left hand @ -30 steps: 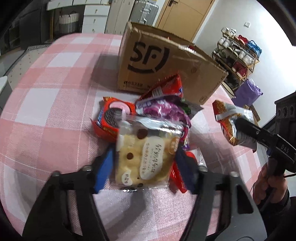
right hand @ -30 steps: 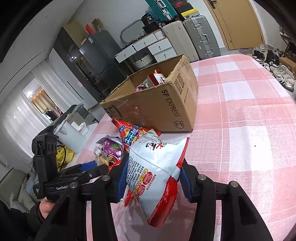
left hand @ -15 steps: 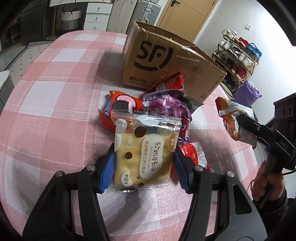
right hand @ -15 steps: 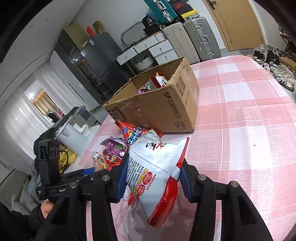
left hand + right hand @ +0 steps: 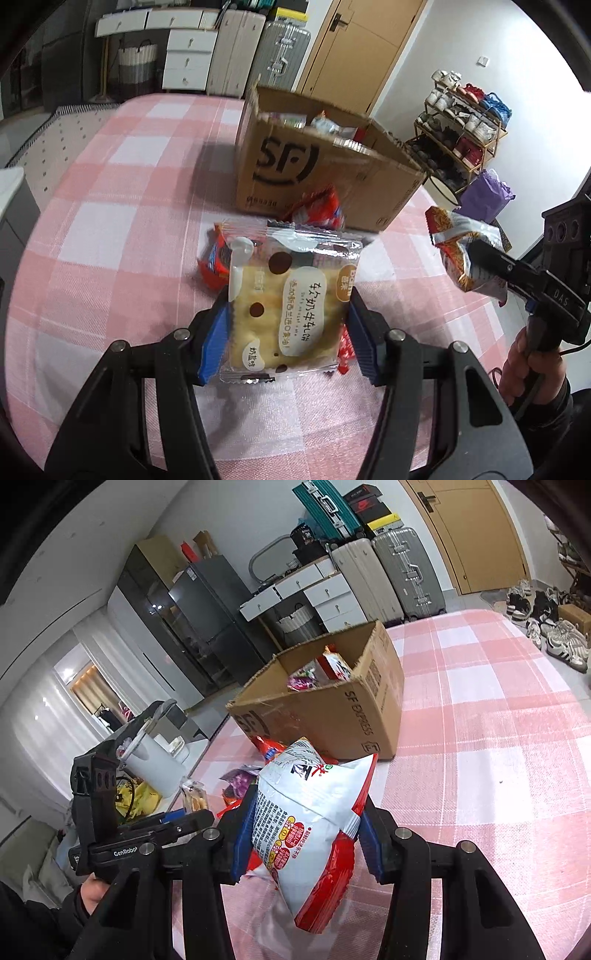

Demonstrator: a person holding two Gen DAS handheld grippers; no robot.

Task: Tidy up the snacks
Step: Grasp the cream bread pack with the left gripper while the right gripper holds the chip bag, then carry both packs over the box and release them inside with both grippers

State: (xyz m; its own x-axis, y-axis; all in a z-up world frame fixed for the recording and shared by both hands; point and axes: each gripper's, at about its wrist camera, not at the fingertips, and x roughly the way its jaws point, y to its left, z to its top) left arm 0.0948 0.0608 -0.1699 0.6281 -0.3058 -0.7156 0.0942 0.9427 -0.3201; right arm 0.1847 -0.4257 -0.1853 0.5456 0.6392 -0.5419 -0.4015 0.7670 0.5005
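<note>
My left gripper (image 5: 284, 332) is shut on a clear-wrapped yellow cracker packet (image 5: 288, 302), held above the pink checked table (image 5: 110, 229). My right gripper (image 5: 303, 834) is shut on a white and red snack bag (image 5: 306, 827), also lifted; that bag shows at the right of the left wrist view (image 5: 465, 254). The open SF cardboard box (image 5: 317, 173) stands just beyond, with several snacks inside (image 5: 321, 668). Loose snack packets (image 5: 218, 262) lie on the table in front of the box, partly hidden by the cracker packet.
The table edge runs along the left (image 5: 22, 184). A white kettle (image 5: 151, 764) stands on a side surface past the table. Suitcases (image 5: 402, 572), drawers and a shoe rack (image 5: 465, 122) stand around the room.
Both grippers have risen with their packets and moved nearer the box. The box's open top and contents now show in the left wrist view.
</note>
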